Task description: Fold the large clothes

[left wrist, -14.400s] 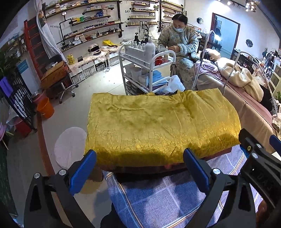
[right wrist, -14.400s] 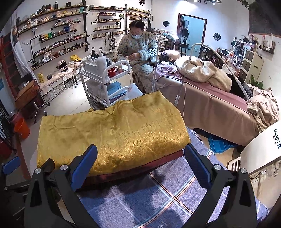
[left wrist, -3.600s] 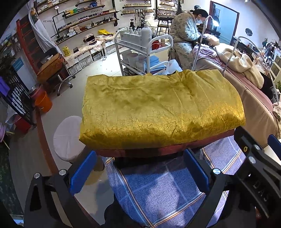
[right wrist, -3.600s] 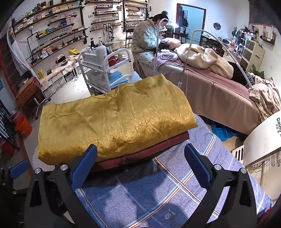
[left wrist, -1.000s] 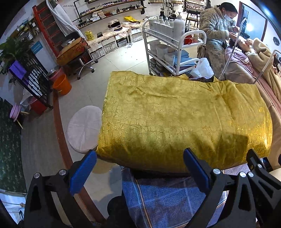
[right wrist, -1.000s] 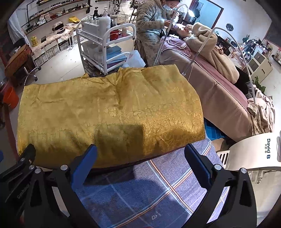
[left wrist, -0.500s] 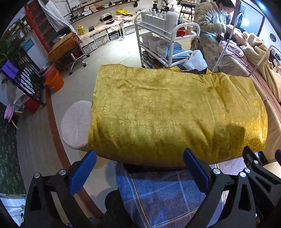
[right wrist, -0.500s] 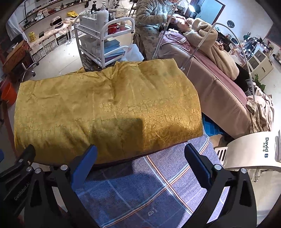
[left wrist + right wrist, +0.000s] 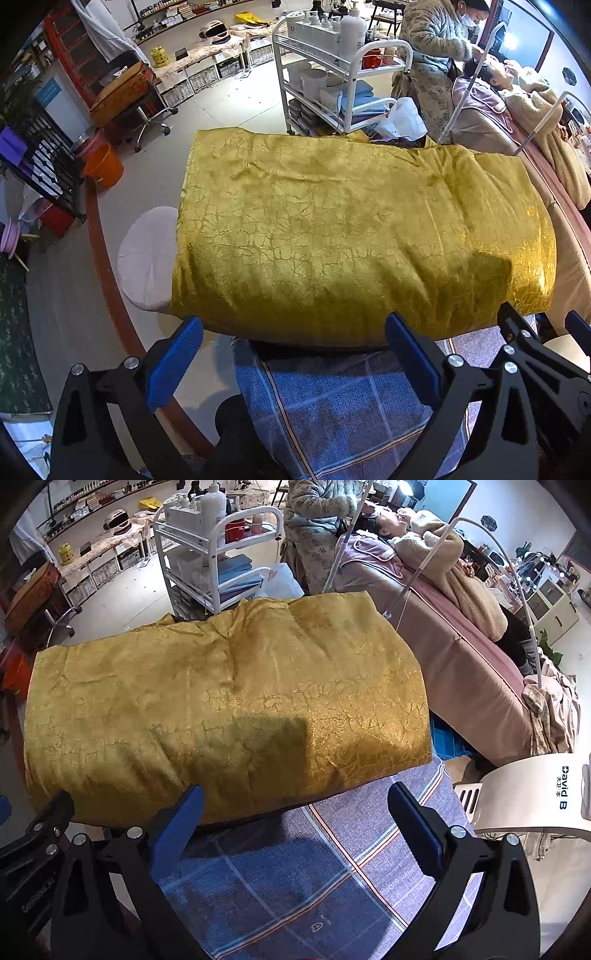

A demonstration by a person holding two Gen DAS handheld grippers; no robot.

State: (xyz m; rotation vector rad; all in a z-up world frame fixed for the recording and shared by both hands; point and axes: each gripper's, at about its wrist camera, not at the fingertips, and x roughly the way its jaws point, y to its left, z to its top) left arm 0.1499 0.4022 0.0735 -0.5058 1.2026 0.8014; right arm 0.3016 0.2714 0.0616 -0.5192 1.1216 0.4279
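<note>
A large gold quilted garment (image 9: 351, 229) lies folded into a thick rectangle on a table covered with a blue checked cloth (image 9: 351, 406). It also fills the right wrist view (image 9: 229, 701), with the cloth (image 9: 314, 886) in front of it. My left gripper (image 9: 293, 354) is open and empty, held above the garment's near edge. My right gripper (image 9: 295, 819) is open and empty, also above the near edge. The right gripper's body shows at the right of the left wrist view (image 9: 535, 354).
A white trolley (image 9: 332, 74) stands behind the table. A worker (image 9: 432, 55) tends a person lying on a treatment bed (image 9: 461, 657) at the right. A round white stool (image 9: 147, 258) and an orange bucket (image 9: 103, 166) stand at the left. A white machine (image 9: 535, 797) is near right.
Both grippers have risen and tilted down over the garment, so its top face now fills more of each view. The dark red lower layer no longer shows. The jaws stayed open.
</note>
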